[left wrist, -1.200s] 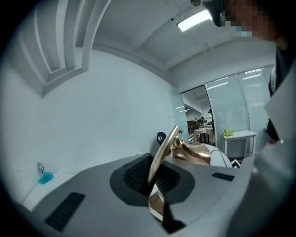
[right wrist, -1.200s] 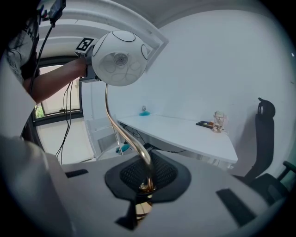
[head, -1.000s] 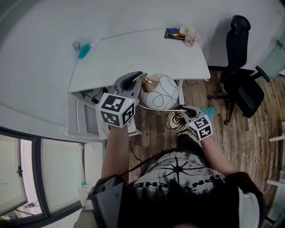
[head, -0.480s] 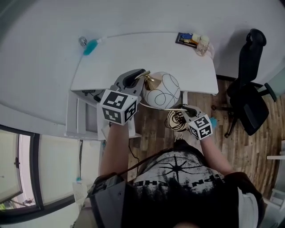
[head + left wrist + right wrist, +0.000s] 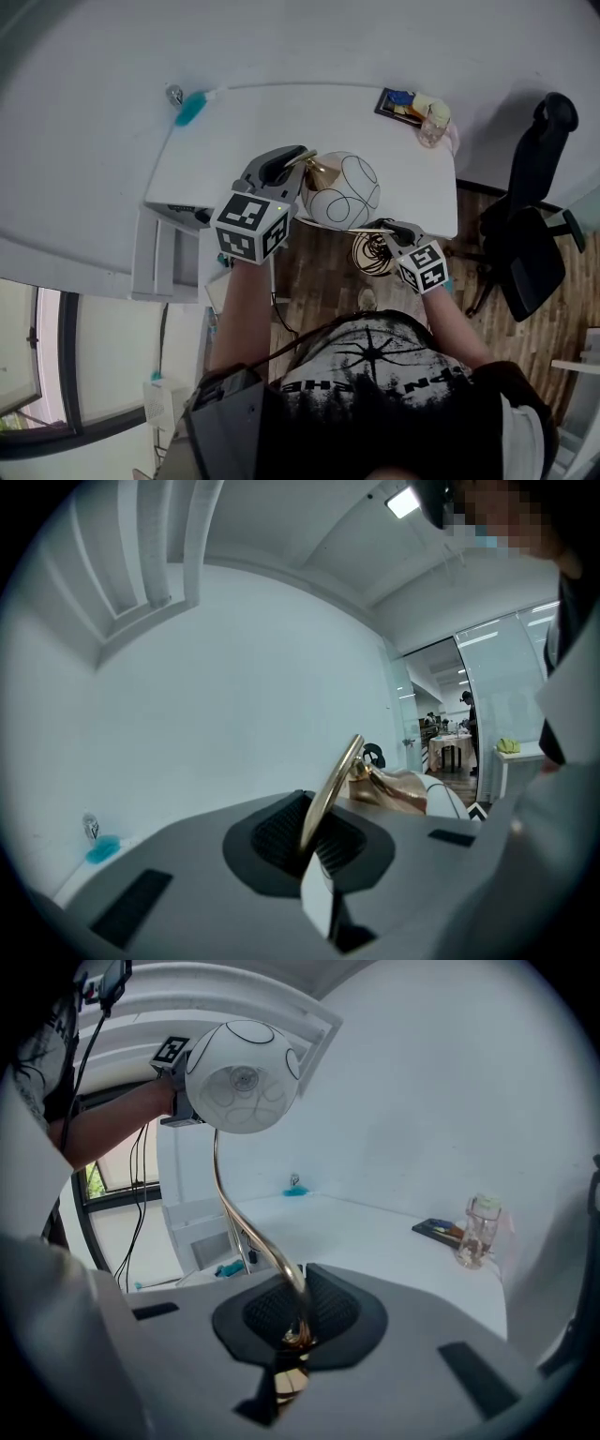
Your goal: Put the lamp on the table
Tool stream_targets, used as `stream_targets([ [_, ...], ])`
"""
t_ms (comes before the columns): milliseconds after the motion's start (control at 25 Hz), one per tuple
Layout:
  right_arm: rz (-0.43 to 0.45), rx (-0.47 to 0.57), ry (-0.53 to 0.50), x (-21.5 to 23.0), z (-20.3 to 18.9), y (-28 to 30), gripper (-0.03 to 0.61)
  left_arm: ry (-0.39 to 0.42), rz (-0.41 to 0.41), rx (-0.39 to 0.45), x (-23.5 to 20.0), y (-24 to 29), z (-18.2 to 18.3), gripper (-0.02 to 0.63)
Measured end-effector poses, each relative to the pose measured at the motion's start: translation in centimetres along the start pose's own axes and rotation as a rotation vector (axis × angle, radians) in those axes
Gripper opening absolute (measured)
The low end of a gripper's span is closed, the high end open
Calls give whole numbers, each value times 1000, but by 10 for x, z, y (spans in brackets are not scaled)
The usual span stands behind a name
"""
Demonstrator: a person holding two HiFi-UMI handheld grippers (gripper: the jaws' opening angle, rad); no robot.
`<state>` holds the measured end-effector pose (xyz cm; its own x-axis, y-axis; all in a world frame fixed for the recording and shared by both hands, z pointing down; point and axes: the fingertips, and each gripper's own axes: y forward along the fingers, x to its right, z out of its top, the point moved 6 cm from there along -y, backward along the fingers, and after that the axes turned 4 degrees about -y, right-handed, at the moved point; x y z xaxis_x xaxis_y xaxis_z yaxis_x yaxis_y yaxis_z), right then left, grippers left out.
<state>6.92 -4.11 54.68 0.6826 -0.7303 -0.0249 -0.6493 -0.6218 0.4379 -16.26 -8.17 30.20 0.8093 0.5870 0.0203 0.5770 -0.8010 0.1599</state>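
White globe lamp with a curved brass stem [image 5: 342, 190] hung over the white table's [image 5: 244, 131] near edge, left gripper [image 5: 292, 161] and right gripper [image 5: 377, 228] both clamped on its stem. Beyond, the tabletop lay bare; a clear jar [image 5: 433, 125] stood at the far-right corner.

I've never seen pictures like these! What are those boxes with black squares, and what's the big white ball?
A person wears a head camera looking down: that picture shows both arms. Each holds a pinching tool, a hand-held gripper; the boxes are parts of these. The other two pictures come from cameras riding on them. The ball is part of a lamp. The left hand-held gripper pinches its gold rod by the ball; the right hand-held gripper pinches the curvy stem lower down. A glass stands on the white table.
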Motion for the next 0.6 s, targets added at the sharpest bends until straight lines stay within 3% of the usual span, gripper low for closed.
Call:
stream_targets([
  [600, 84, 18, -25, 97, 10, 37, 21, 0, 77, -13, -14, 87, 13, 17],
])
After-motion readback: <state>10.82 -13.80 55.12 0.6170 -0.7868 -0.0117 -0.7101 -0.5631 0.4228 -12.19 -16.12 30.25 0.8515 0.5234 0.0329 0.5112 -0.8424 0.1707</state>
